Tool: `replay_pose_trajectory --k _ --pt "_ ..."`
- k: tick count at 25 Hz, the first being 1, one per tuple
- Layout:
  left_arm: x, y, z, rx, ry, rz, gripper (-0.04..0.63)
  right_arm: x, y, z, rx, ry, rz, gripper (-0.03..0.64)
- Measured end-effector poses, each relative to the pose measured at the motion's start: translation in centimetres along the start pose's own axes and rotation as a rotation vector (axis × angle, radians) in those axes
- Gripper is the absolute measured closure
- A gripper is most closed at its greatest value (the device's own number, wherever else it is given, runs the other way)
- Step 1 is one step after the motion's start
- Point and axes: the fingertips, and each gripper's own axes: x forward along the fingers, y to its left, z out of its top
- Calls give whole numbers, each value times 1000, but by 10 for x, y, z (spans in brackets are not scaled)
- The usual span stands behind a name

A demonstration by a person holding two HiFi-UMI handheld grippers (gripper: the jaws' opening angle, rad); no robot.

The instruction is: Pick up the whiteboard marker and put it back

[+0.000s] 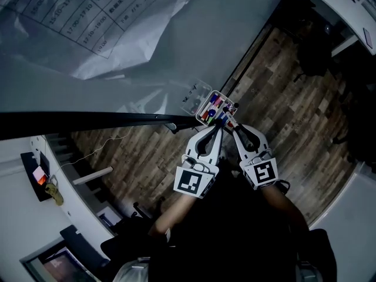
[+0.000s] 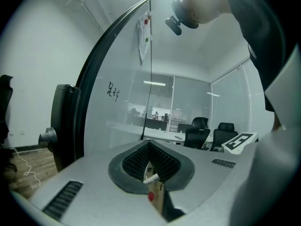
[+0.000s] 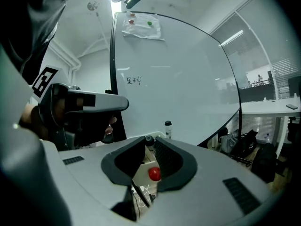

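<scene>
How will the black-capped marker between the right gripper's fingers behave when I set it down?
The marker looks round and smooth, so it would probably roll on a flat surface; the walled tray should stop it. It seems stiff and light, but the right gripper pinches only its end, so it may pivot.

Dark-capped marker (image 3: 149, 141) between the jaws' tips, whiteboard (image 3: 188, 79) behind

Brown wood-plank floor (image 1: 282, 98). White plastic tray (image 1: 205, 104) with red and blue pens (image 1: 212, 103). White left hand-held gripper (image 1: 219, 127) and right hand-held gripper (image 1: 234, 126) carry black-and-white square-patterned cubes (image 1: 195, 181). Black-ended whiteboard marker (image 3: 149, 141).
</scene>
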Motion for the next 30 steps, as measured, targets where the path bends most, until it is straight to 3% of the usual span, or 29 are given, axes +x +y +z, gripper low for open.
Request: replay_pose_trajectory --k 6,30 --pt "2 5 -7 6 30 19 589 8 1 -6 -6 1 26 538" --pt "4 10 -4 -14 14 39 589 17 -1 -10 -24 23 44 537"
